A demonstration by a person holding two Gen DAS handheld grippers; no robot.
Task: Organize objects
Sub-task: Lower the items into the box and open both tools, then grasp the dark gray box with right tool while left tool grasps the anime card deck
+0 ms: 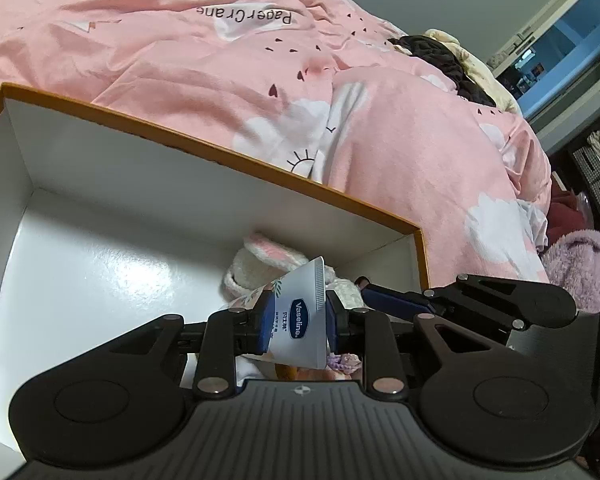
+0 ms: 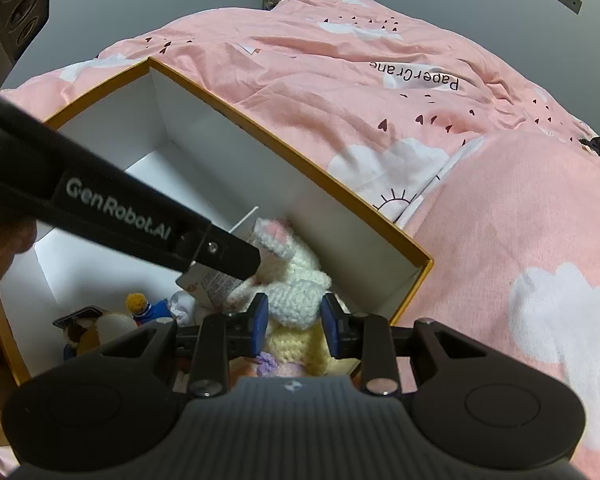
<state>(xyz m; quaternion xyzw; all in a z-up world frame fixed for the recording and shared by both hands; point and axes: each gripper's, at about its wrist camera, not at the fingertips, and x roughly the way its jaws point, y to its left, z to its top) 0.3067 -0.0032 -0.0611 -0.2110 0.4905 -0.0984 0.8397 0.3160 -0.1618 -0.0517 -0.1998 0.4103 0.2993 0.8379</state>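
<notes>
Gripping a "Vaseline" tube [image 1: 300, 320], the left claw [image 1: 297, 322] hangs over the box [image 1: 204, 148]; right claw [image 2: 293, 322] gapes empty.

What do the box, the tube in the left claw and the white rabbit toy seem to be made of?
Box: probably stiff cardboard, glossy white inside with glare, orange rim.
Vaseline tube: likely soft plastic, smooth, with a ribbed crimped end.
Rabbit toy: crocheted yarn, matte; stitches show.

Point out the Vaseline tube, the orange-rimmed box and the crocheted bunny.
Vaseline tube [image 1: 300, 320], left wrist view, on its blue logo.
Orange-rimmed box [image 2: 300, 164], right wrist view, on its far rim.
Crocheted bunny [image 2: 300, 280], right wrist view, on its white body.
</notes>
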